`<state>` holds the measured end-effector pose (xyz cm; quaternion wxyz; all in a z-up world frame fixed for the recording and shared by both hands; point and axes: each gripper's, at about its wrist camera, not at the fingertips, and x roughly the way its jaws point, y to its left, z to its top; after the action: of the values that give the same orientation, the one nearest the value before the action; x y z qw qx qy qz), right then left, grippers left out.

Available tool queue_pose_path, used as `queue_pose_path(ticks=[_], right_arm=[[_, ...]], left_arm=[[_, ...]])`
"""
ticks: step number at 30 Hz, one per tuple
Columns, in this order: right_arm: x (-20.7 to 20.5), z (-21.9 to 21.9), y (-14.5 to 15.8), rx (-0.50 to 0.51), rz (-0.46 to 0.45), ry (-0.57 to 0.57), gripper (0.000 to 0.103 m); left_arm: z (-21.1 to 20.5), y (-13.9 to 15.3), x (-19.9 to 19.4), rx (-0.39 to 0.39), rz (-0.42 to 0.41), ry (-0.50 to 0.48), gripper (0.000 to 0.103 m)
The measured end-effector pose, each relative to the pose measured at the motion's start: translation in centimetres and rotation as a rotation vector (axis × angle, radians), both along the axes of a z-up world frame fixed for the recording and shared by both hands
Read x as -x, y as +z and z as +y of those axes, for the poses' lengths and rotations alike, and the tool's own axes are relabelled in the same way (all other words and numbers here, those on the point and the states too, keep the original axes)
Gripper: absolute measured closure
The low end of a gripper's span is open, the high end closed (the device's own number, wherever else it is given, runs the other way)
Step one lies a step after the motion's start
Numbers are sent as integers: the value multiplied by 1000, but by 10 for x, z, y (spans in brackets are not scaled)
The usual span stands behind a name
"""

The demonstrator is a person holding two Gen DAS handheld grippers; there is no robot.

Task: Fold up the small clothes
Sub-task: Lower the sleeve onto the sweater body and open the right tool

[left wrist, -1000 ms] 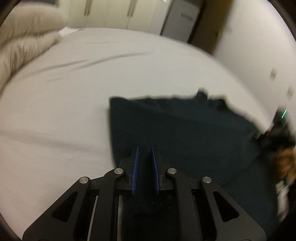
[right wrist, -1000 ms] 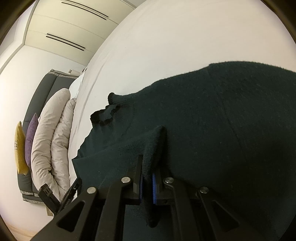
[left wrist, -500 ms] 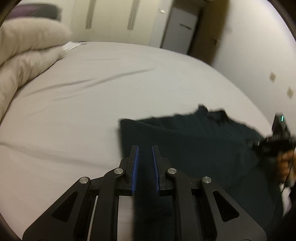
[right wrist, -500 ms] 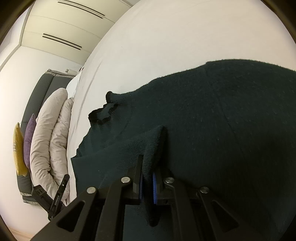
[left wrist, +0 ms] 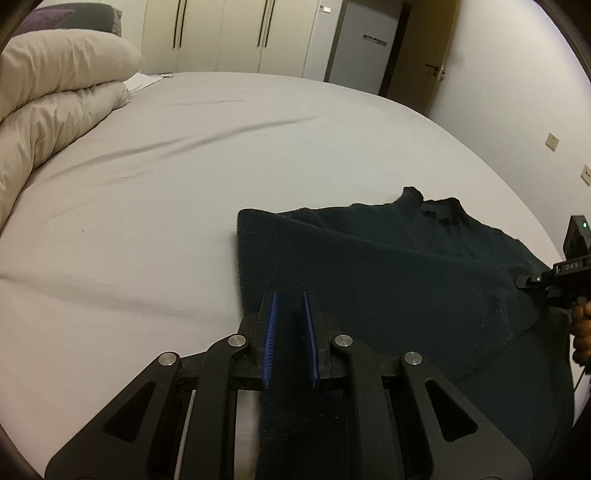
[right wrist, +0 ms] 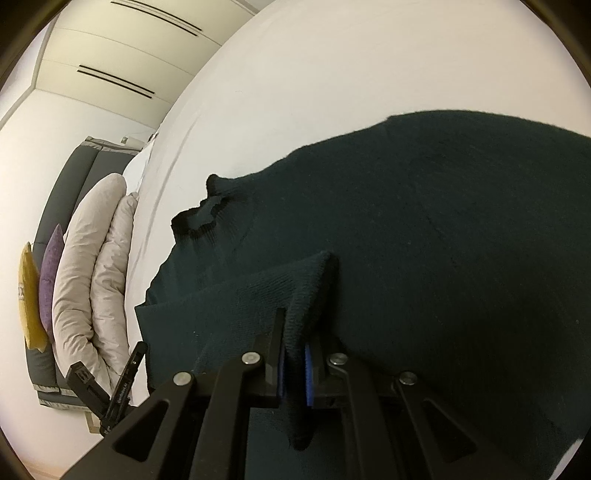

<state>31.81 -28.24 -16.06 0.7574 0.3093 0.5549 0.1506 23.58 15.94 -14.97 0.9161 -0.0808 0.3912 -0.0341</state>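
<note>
A dark green knit sweater [left wrist: 388, 266] lies on the white bed sheet [left wrist: 166, 192], its collar [left wrist: 439, 208] toward the far side. It also fills the right wrist view [right wrist: 424, 229], collar [right wrist: 197, 223] at the left. My left gripper [left wrist: 290, 299] is open, its blue pads [left wrist: 269, 332] apart over the sweater's near left edge, with fabric showing between them. My right gripper [right wrist: 295, 328] is shut on a folded sleeve end [right wrist: 303, 280] and holds it over the sweater body. The right gripper shows in the left wrist view [left wrist: 532, 278]; the left shows in the right wrist view [right wrist: 135, 356].
A rolled beige duvet [left wrist: 55, 96] lies at the head of the bed, also in the right wrist view [right wrist: 92, 266], with purple and yellow cushions [right wrist: 50, 266] against a grey headboard. White wardrobes [left wrist: 240, 33] and a door stand beyond the bed.
The left gripper has pulled back toward the sweater's near left edge and tilted up, showing more of the bed. The right gripper kept its hold on the sleeve and shifted slightly.
</note>
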Motion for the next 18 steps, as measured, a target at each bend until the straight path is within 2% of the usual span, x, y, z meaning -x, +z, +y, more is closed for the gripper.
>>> queue_pose_path(ticks=[4,7,11,18], right_arm=[[-4,-2,-3,9,-11,0,97],[-8,3,2,56,-29,26,96],[-15,3,4,84,-34,50,97],[-17,-3,-1,57,-56,55,98]], left_arm=[[-2,-5,-2,-20,25,-3,89],[-2,-3,-1,-27,14,-1,89],[-7,-9,-2,-59,43,-11,89],[-10,-12,-3,-79,59,-14,89]])
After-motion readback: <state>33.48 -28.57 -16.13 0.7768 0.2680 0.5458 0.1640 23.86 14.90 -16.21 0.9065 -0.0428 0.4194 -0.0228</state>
